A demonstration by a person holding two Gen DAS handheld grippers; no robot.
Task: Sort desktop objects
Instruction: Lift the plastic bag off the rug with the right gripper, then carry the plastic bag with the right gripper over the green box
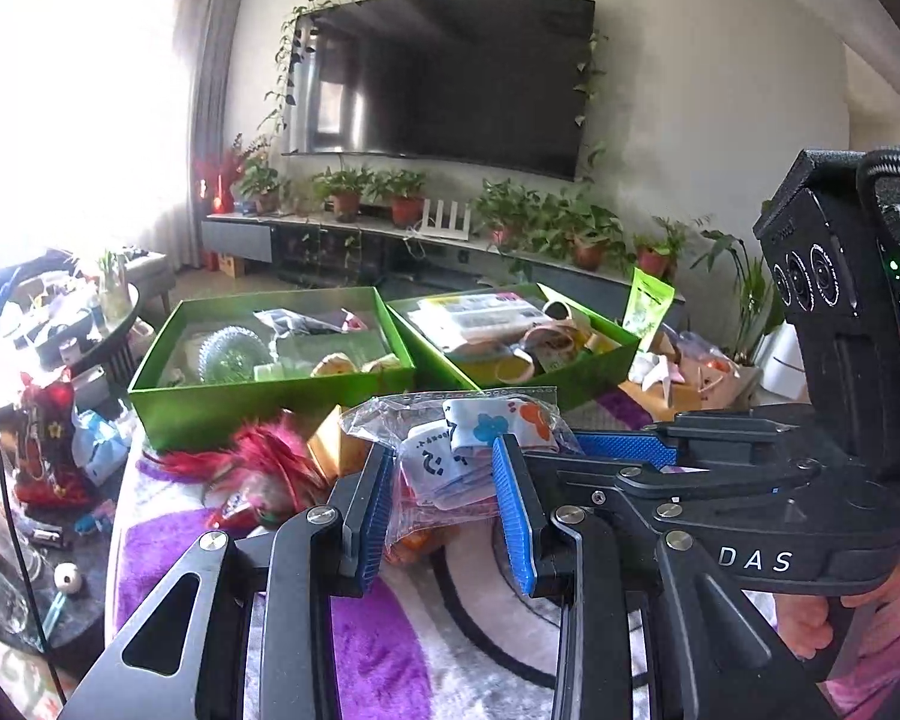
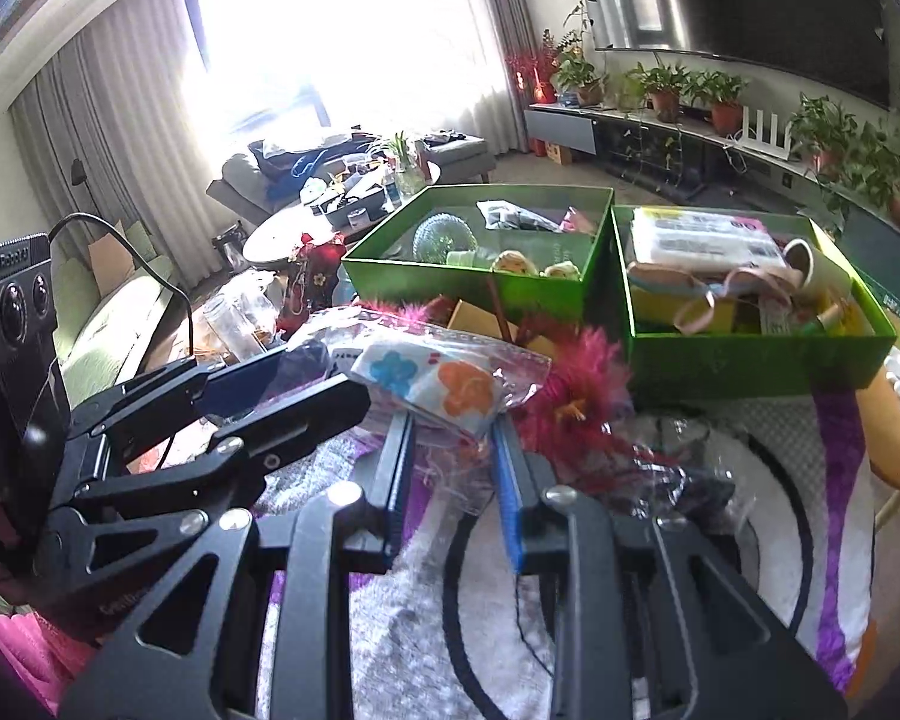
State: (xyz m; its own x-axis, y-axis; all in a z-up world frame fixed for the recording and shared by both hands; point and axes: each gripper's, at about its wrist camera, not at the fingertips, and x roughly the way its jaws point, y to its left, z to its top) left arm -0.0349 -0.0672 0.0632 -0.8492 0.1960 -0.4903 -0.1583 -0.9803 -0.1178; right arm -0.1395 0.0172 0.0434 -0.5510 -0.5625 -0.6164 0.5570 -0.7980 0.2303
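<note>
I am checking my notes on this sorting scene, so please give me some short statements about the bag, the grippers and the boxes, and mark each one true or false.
1. Both grippers hold the same clear plastic bag. True: the left gripper and the right gripper each pinch it.
2. The bag holds white cloth printed with a blue and an orange flower. True.
3. The two boxes behind the bag are red. False: the left box and the right box are both green.
4. Both boxes are empty. False: each already holds several items.
5. The pink feathery item lies inside a box. False: it lies on the purple and white cloth, in front of the boxes.
</note>
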